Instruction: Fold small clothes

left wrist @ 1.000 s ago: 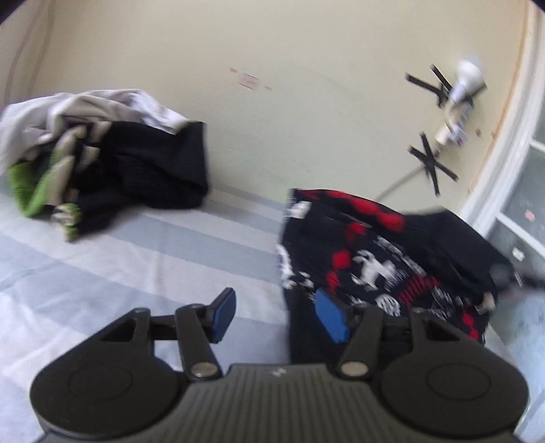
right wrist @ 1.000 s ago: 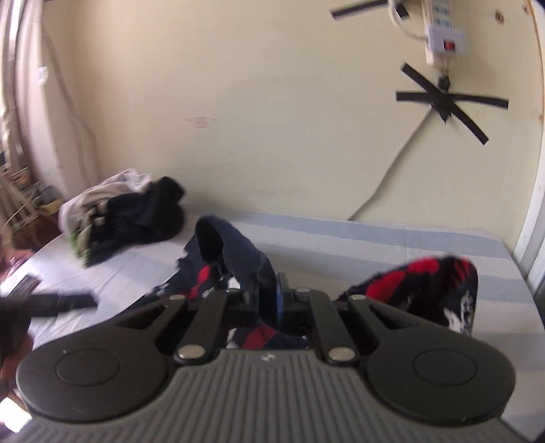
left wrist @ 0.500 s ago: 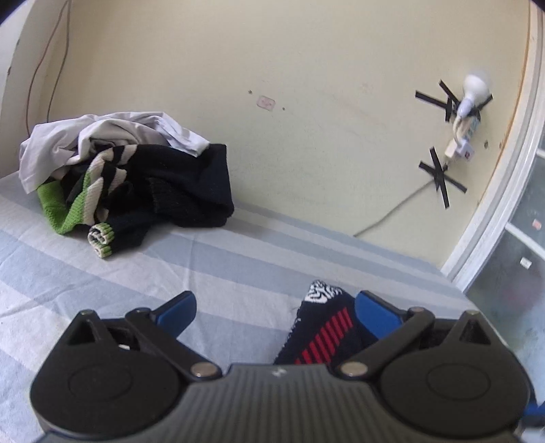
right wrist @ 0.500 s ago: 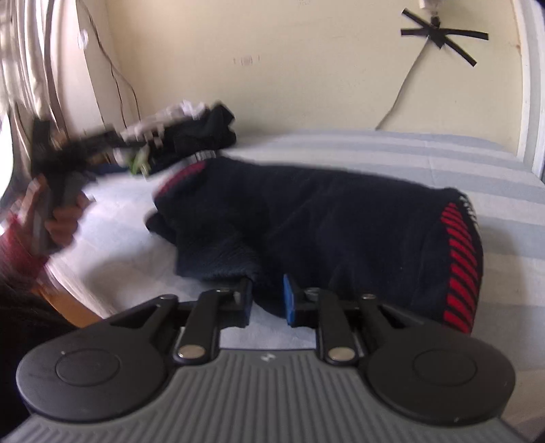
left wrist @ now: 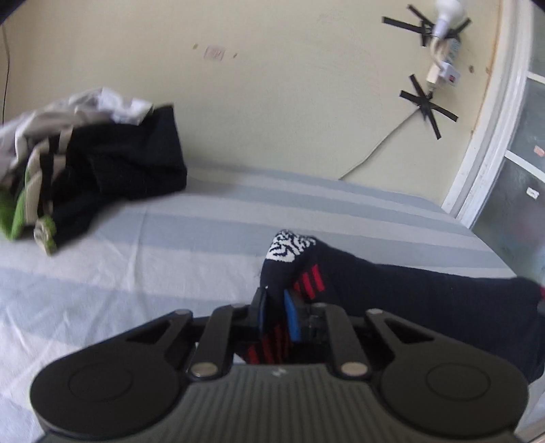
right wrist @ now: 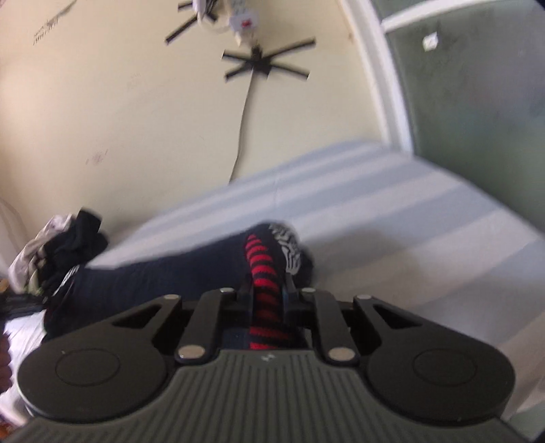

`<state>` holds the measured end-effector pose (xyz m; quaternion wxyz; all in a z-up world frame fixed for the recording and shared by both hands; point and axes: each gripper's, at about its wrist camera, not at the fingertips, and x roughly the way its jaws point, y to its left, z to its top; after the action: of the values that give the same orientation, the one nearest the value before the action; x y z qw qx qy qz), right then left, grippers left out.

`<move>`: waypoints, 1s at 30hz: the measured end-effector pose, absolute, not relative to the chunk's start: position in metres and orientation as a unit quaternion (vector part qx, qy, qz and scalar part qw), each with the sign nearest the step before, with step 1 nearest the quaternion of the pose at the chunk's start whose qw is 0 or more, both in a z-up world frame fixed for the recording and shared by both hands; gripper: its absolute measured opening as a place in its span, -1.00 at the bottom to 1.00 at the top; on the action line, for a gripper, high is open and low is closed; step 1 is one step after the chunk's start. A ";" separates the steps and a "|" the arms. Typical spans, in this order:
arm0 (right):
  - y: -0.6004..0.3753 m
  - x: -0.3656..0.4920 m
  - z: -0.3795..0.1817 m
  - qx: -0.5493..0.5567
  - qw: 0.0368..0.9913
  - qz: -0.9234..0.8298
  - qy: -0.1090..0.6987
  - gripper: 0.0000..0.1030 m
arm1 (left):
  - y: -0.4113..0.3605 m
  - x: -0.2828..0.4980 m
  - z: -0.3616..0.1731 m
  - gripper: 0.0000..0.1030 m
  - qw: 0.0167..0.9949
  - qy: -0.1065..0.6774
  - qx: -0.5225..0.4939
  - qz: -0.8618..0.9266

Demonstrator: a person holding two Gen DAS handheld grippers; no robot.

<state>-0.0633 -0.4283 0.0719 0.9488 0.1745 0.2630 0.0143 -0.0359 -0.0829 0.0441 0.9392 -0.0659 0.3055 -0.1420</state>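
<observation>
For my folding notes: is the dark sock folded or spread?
Spread: the dark sock lies stretched along the striped bed, one end raised, no fold visible.

Left tongs (left wrist: pixel 276 311) closing on sweater (left wrist: pixel 391 289)

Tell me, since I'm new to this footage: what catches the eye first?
The navy garment with red stripes, spread on the striped bed sheet, both grippers closing on its fabric: left gripper, right gripper. Then the pile of clothes at the wall, far left.

striped sheet (left wrist: pixel 204 245), taped cable (left wrist: pixel 381 150), bulb (left wrist: pixel 448 13)
</observation>
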 end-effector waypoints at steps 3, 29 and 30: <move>-0.435 -0.042 0.061 0.191 0.949 -0.008 0.252 -0.68 | -0.084 -0.027 0.032 -0.78 0.937 0.320 -0.060 -0.123; -0.367 0.031 0.021 0.231 0.908 0.151 0.316 -0.96 | -0.150 0.005 0.030 -0.89 0.936 0.301 -0.006 -0.181; -0.373 0.034 0.021 0.262 0.897 0.149 0.323 -0.96 | -0.150 0.005 0.031 -0.89 0.935 0.305 -0.009 -0.180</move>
<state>0.0336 -0.3726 0.0206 0.8971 0.2615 0.3234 0.1487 0.0045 -0.1499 0.0309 0.9350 -0.0090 0.3053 -0.1801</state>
